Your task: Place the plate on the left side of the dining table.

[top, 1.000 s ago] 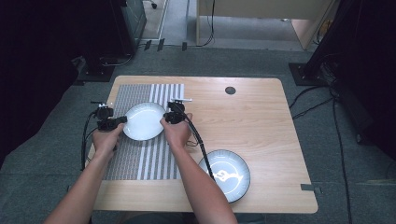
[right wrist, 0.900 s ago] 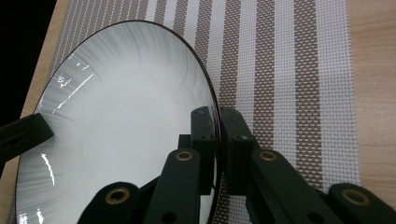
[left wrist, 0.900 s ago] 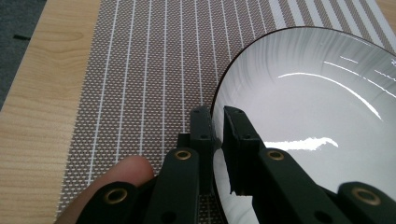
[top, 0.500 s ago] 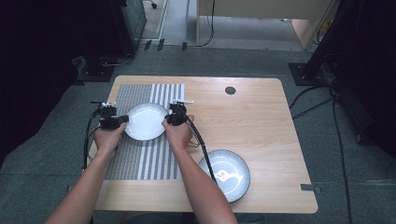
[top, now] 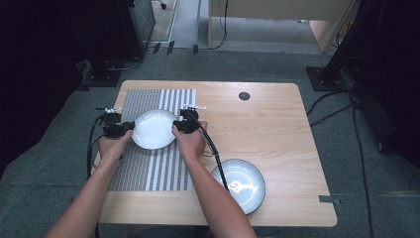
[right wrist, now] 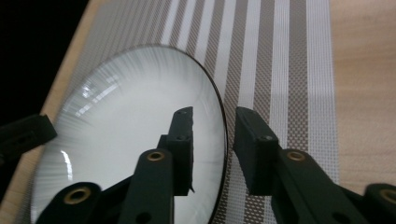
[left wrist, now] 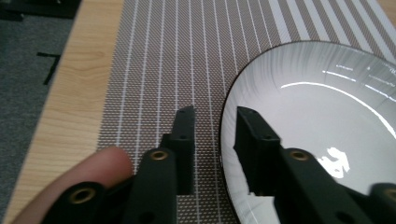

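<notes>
A white plate with a thin dark rim lies on the striped placemat. My left gripper is at its left edge and my right gripper at its right edge. In the left gripper view the jaws straddle the plate rim with a gap on each side. The right gripper's jaws straddle the opposite rim of the plate the same way. Both pairs of jaws have just been opening, with the rim still between them, and neither presses on it.
A second plate, dark-rimmed with a dark mark in its middle, sits at the front right of the wooden table. A round cable hole is at the back. The right gripper's cable runs toward that plate. Dark furniture and cables surround the table.
In the high view both hands and the white plate stay where they were; no shift shows.
</notes>
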{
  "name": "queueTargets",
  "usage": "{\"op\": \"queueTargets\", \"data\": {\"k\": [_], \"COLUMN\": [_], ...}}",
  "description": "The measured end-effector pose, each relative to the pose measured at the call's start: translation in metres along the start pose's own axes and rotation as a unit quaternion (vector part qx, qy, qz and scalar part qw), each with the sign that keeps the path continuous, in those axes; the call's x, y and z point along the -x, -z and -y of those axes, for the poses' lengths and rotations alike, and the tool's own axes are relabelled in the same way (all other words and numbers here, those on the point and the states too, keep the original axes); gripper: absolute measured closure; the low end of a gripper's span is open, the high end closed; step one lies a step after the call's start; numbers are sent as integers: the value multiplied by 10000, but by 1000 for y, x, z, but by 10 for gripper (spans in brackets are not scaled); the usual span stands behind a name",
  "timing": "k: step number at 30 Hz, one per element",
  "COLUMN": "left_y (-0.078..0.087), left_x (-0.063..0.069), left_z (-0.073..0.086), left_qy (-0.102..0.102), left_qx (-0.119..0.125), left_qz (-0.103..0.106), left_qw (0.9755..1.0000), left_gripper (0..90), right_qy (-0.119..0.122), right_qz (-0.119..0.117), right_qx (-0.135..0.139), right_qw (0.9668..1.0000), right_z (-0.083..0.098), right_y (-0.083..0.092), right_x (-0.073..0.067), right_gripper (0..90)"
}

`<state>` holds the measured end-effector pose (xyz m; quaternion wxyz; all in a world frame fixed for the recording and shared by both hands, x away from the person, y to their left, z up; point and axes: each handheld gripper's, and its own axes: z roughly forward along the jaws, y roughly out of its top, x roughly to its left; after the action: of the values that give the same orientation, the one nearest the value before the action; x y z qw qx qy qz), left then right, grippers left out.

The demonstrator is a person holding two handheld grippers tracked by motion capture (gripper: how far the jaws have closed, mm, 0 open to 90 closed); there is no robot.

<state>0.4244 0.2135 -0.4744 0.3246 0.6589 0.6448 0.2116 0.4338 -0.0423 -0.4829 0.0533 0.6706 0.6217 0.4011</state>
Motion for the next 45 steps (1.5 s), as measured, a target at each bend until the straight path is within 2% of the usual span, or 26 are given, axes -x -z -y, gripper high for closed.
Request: {"op": "queueTargets", "data": {"k": [2, 3, 4, 5, 6, 8, 9, 12, 15, 18, 23, 24, 25, 26, 27, 30, 32, 35, 36, 39, 40, 45], "left_y": [6, 9, 12, 14, 19, 21, 25, 29, 34, 38, 47, 49, 51, 54, 54, 60, 63, 68, 69, 74, 75, 81], "left_x": [-1, -2, -3, -2, 0, 1, 3, 5, 9, 12, 14, 15, 16, 18, 18, 22, 23, 24, 25, 26, 28, 31], "left_z": [-1, -1, -1, -1, 0, 0, 0, 0, 2, 4, 9, 10, 11, 14, 14, 20, 23, 28, 30, 36, 38, 49], "left_qy": [33, 64, 76, 43, -88, -132, -215, -256, -379, -419, -417, -427, -420, -472, -472, -612, -668, -712, -716, -691, -701, -782], "left_qx": [53, 73, 100, 101, 71, 62, 55, 54, 21, 20, 110, 123, 130, 135, 135, 134, 123, 147, 166, 195, 191, 180], "left_qz": [43, 112, 192, 244, 242, 288, 341, 458, 484, 458, 537, 558, 572, 591, 591, 617, 630, 636, 619, 646, 652, 717], "left_qw": [10000, 9999, 9997, 9996, 9996, 9995, 9992, 9986, 9981, 9981, 9976, 9975, 9974, 9970, 9970, 9961, 9957, 9953, 9954, 9953, 9952, 9942], "left_gripper": [618, 592, 547, 537, 524, 512, 466, 413, 329, 255, 213, 202, 202, 192, 189, 183, 179, 178, 177, 171, 168, 162], "right_qy": [-49, 54, 327, 425, 463, 462, 447, 516, 837, 1202, 1191, 1246, 1246, 1381, 1381, 1565, 1589, 1562, 1537, 1519, 1520, 1541], "right_qz": [-72, -37, -48, -73, -134, -148, -149, -212, -121, -3, -165, -236, -236, -215, -215, -119, -108, -78, 43, 95, 134, 143], "right_qx": [73, 123, 187, 188, 178, 153, 146, 189, 273, 444, 497, 575, 575, 587, 587, 629, 592, 593, 649, 680, 672, 698], "right_qw": [9999, 9999, 9993, 9989, 9987, 9987, 9988, 9983, 9960, 9918, 9915, 9903, 9903, 9884, 9884, 9856, 9855, 9859, 9860, 9860, 9860, 9855], "right_z": [-5, -7, -9, -9, -10, -11, -11, -10, -7, -3, -2, -2, -2, -1, -1, 0, 0, 1, 2, 2, 4, 7], "right_y": [8, 12, 20, 24, 27, 31, 40, 48, 57, 70, 85, 93, 93, 100, 100, 109, 118, 124, 129, 134, 138, 147], "right_x": [-1, -3, -5, -6, -6, -6, -4, -3, 1, 10, 22, 27, 27, 31, 31, 37, 46, 51, 57, 62, 68, 80], "right_gripper": [626, 606, 579, 567, 541, 519, 495, 468, 425, 355, 289, 283, 283, 283, 283, 284, 279, 272, 271, 271, 269, 262]}}
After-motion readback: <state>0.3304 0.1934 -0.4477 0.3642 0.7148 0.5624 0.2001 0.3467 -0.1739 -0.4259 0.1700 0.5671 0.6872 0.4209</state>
